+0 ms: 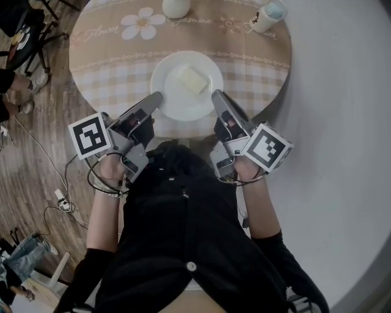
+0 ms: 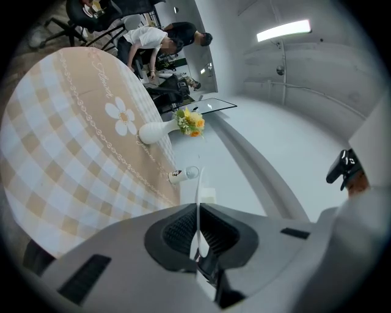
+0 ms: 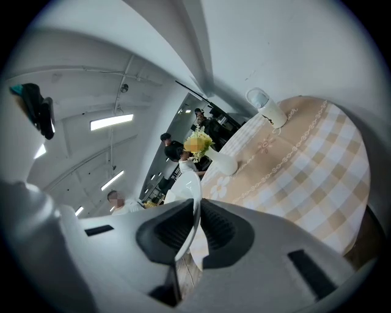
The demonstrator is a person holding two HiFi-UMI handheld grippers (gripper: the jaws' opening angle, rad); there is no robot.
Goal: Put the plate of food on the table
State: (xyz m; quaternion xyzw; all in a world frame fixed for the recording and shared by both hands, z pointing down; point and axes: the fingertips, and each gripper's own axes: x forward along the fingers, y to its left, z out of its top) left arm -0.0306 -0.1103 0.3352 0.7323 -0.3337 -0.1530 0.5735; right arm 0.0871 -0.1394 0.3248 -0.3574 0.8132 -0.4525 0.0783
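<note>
- The plate (image 1: pixel 164 84) is white and round. It sits over the near edge of the round bench (image 1: pixel 104 67), on or just above the checked cloth (image 1: pixel 116 92). Whether it touches the cloth cannot be told from these views.
- The left gripper (image 1: pixel 157 98) has its fingers clamped on the plate's left rim. The left gripper view shows the thin white edge pinched between the 2 ribbed pads.
- The right gripper (image 1: pixel 215 96) is likewise clamped on the opposite rim, with the plate's edge running up between its pads.
- The food (image 1: pixel 192 79) is 1 pale yellow block lying loose near the plate's middle, slightly toward the right side.
- Judged by its look, the plate is stiff, glazed ware: moderately heavy, smooth, slippery at the rim, and liable to chip or crack if dropped.
- The 2 opposite rim holds seem the right places to grip. They balance the weight, stay clear of the food, and let both sides be kept level.
- The block has nothing to stop it sliding, so any tilt could send it to the rim or off it.
- Thin pads on a slick rim give little bite, so a jerk might let the plate slip.
- A vase (image 1: pixel 176 7) and a mug (image 1: pixel 267 15) stand at the far side, well apart from the plate.
</note>
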